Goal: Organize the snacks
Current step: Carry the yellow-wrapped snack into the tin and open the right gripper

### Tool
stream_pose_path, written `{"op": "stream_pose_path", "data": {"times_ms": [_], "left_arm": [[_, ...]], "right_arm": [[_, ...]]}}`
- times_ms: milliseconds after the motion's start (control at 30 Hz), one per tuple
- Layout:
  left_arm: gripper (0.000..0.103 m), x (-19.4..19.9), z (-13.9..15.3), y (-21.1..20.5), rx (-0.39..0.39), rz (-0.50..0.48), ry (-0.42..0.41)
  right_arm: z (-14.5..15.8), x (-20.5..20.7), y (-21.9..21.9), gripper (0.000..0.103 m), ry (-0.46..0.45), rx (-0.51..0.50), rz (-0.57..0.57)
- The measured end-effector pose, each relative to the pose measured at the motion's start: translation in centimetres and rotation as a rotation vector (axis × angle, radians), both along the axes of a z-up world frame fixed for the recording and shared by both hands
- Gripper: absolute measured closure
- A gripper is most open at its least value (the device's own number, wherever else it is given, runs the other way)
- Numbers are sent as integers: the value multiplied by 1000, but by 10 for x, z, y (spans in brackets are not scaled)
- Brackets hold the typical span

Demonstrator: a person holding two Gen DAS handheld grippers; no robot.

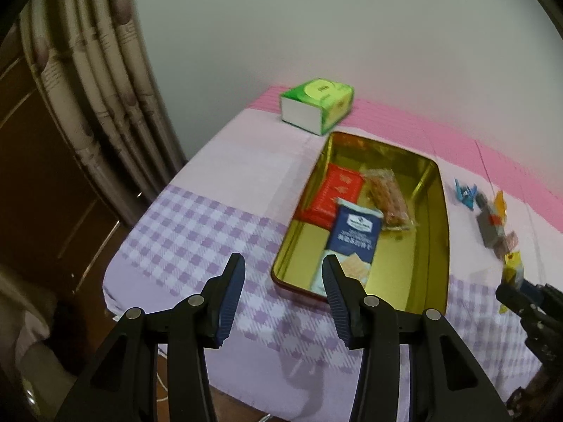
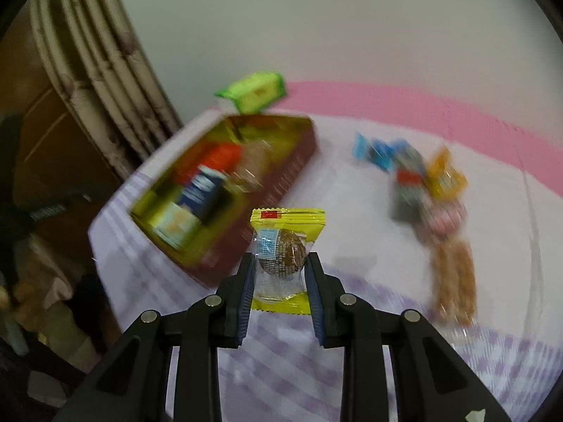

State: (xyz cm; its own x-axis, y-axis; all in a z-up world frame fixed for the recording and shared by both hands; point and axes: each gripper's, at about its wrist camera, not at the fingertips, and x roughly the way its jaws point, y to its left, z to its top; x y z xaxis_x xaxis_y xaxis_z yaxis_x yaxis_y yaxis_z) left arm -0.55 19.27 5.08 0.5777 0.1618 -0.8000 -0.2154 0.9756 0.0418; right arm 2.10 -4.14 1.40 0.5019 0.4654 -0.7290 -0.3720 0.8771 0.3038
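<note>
Black tongs (image 1: pixel 283 267), ribbed blue pads, silver rivets.

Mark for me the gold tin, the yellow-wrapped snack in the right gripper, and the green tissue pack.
gold tin (image 1: pixel 427 246), left wrist view, on its bare inner floor by the right wall.
yellow-wrapped snack (image 2: pixel 286 219), right wrist view, on the yellow top band of the wrapper.
green tissue pack (image 1: pixel 322 93), left wrist view, on its green top face.
</note>
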Motion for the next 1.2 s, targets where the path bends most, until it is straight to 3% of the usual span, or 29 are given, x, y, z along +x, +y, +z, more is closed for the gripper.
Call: {"op": "stream_pose_path", "data": {"times_ms": [200, 500, 1200], "left_arm": [[56, 4, -4, 8, -5, 31, 13], [54, 7, -4, 12, -7, 46, 19], [46, 9, -7, 10, 16, 46, 42]], "right_arm": [[17, 32, 52, 77, -3, 20, 78], [-13, 62, 95, 77, 79, -24, 99], [-37, 79, 106, 74, 140, -60, 73]]}}
